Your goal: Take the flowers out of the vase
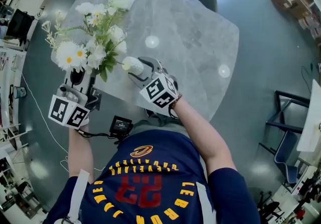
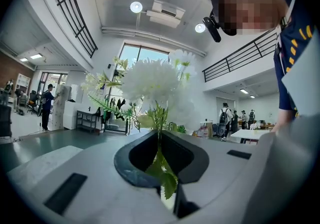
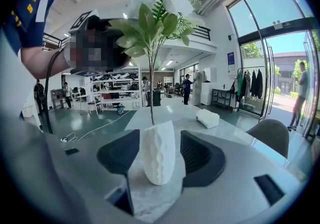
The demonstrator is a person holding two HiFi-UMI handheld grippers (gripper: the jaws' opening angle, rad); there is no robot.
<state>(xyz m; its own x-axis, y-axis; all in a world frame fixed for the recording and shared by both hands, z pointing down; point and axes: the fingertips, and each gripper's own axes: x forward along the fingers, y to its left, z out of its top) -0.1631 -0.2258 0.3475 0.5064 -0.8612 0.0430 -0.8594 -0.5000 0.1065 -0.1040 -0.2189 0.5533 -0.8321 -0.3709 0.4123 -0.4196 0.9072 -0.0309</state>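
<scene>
The flowers (image 1: 95, 42) hang over the counter's (image 1: 190, 32) left edge, their stems pinched in the left gripper's (image 1: 80, 78) narrow fingers just beside that edge. The white vase (image 1: 131, 64) stands near the front edge, clasped between the right gripper's (image 1: 142, 70) fingers. In the right gripper view one thin stem (image 3: 151, 102) rises from the vase's mouth.

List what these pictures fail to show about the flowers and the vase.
- Stem ends: right gripper view, hidden inside the white vase.
- Vase: outside the left gripper view's frame; only the flowers show there.
- Vase's lower part: head view, behind the right gripper.
- White block at the table's far edge: head view, too small to identify.
</scene>
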